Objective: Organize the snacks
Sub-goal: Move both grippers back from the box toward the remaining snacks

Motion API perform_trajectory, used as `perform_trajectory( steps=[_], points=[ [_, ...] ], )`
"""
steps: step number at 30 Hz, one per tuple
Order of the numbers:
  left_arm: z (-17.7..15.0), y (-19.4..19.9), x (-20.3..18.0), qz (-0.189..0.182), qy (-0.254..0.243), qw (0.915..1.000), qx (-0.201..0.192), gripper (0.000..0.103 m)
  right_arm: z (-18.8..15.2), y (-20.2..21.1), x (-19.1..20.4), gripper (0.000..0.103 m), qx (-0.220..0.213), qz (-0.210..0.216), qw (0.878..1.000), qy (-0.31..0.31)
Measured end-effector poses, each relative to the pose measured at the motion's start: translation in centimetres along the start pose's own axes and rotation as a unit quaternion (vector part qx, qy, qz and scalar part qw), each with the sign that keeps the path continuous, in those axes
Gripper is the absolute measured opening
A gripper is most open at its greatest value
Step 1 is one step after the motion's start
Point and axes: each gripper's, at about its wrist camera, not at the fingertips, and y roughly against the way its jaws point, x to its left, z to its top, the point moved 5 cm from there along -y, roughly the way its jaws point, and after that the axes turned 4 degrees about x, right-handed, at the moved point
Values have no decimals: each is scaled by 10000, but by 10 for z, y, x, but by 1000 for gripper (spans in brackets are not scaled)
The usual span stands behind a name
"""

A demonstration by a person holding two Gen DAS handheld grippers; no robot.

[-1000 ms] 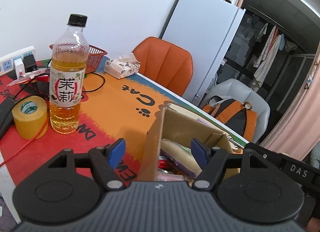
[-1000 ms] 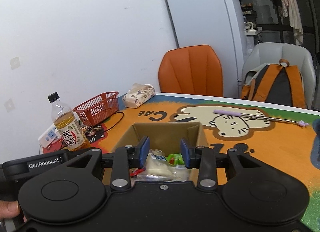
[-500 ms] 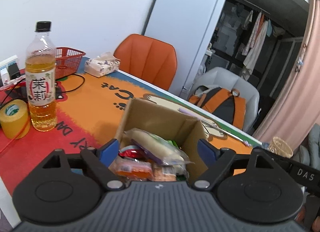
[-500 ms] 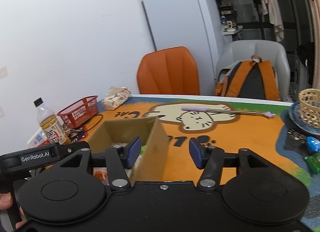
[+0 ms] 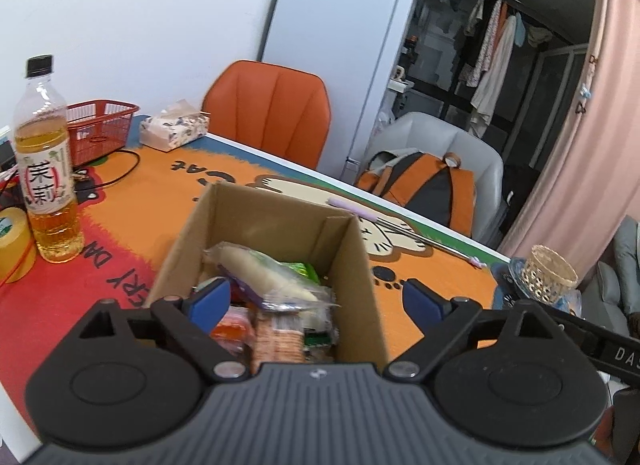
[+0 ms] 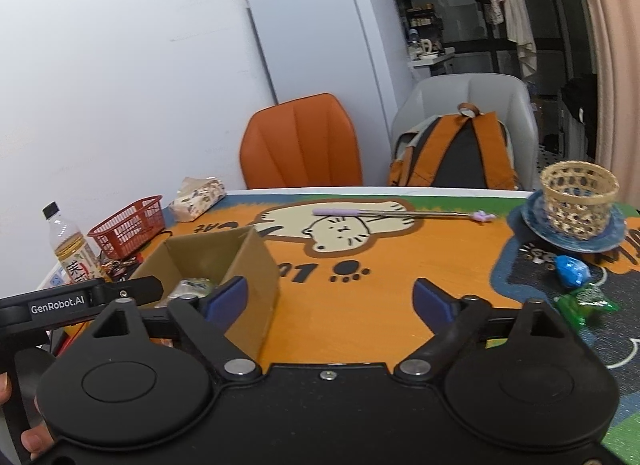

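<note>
We see the left gripper (image 5: 316, 299) with its jaws spread wide, having just been opening; they straddle the right wall of the cardboard box (image 5: 360, 265) without pressing on it, one blue pad (image 5: 210, 299) over the box's contents, the other outside. The right gripper (image 6: 332, 299) likewise has its jaws wide apart after just opening, and holds nothing; its left pad (image 6: 228, 299) lies against the outer face of the box's right wall, and bare table mat (image 6: 360, 305) shows between the jaws.

The cardboard box is plain brown, open-topped and upright on the table. Inside it we see the snacks (image 5: 276, 305) heaped together: a long pale item in clear wrap (image 5: 264, 277) lying uppermost, a green packet (image 5: 304, 271) behind it, an orange-red checked packet (image 5: 278, 339) at the near edge, and an orange packet (image 5: 232, 331) beside that.

To the left of the box stand a tea bottle (image 5: 46, 169) with amber liquid and a black cap, and a yellow tape roll (image 5: 12, 245). Beyond the box on the left are a red basket (image 5: 100, 129) and a tissue pack (image 5: 174, 131). Beyond its far edge lies a lilac-handled rod (image 6: 400, 215). Well to the right of the box we see a woven cup (image 6: 576, 197) on a blue plate (image 6: 532, 221), with a blue wrapped sweet (image 6: 572, 271) and a green one (image 6: 584, 303) nearer.
</note>
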Motion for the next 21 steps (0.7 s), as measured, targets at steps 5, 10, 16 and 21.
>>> perform_trajectory(
  steps=[5,10,16,21],
  points=[
    [-6,-7,-21,-109,-150,9998,108,93,-5,7,-23,97,37,-136,9998,-129],
    [-10,-10,-46,-280,-311,9990,122,93,-9,17,-50,98,31,-352,9988,-329],
    [-15,-17,-76,-469,-482,9976,178,93,-13,28,-85,102,-43,-679,9961,-565],
    [-19,-24,-98,-591,-592,9963,192,93,-15,33,-113,102,-81,-907,9933,-712]
  ],
)
